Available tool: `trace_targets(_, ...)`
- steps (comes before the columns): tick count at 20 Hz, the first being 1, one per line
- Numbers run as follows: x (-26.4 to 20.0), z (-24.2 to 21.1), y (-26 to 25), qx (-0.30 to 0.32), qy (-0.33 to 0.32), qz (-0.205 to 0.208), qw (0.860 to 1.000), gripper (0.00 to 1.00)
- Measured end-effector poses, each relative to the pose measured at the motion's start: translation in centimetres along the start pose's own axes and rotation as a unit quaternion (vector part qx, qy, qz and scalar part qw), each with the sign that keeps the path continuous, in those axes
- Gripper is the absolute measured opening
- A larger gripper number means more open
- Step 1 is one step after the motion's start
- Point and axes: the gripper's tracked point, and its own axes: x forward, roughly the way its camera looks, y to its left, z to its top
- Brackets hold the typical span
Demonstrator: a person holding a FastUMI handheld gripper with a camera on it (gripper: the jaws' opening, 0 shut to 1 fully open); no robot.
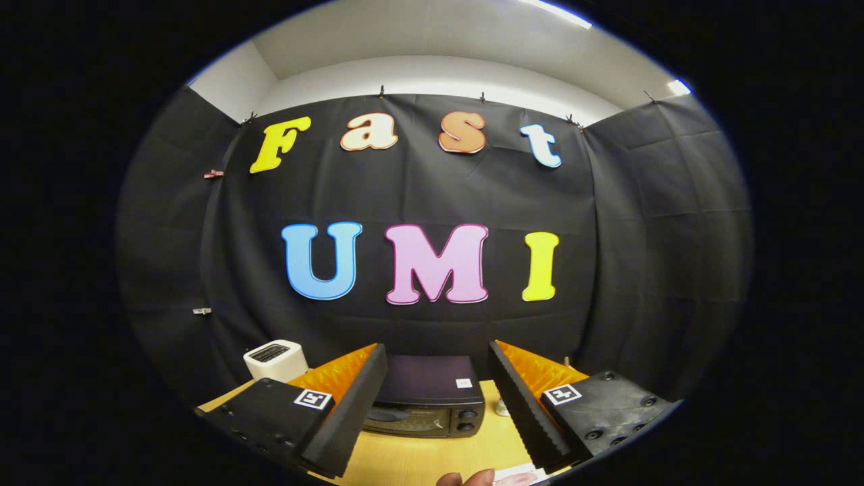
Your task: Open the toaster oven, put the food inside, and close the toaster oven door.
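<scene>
A black toaster oven (429,398) stands on the wooden table (432,455) beyond my fingers, seen between them, its door closed and two knobs on its right side. My gripper (437,391) is raised above the table and open, with nothing between its black and orange fingers (351,405). Just below the fingers, at the table's near edge, lies something pinkish, perhaps the food (516,478), with a person's fingertip (466,478) beside it.
A white toaster-like appliance (275,359) sits at the back left of the table, beside the left finger. A small pale object (501,407) stands just right of the oven. Black cloth walls close the booth behind and at both sides.
</scene>
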Motion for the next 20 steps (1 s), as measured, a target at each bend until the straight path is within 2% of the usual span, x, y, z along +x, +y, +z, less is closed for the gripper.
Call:
trace_targets(3,2.7,-4.4,3.3,0.023,0.051,0.011,0.998,0.98)
trace_targets(8,7.1,-11.9,7.3,0.001,0.118,0.026,0.993,0.98)
trace_targets(16,13.2,-22.5,8.1,0.021,0.225,-0.013,0.974,0.99)
trace_targets(20,14.5,-24.3,7.8,0.022,0.238,-0.022,0.971,0.99)
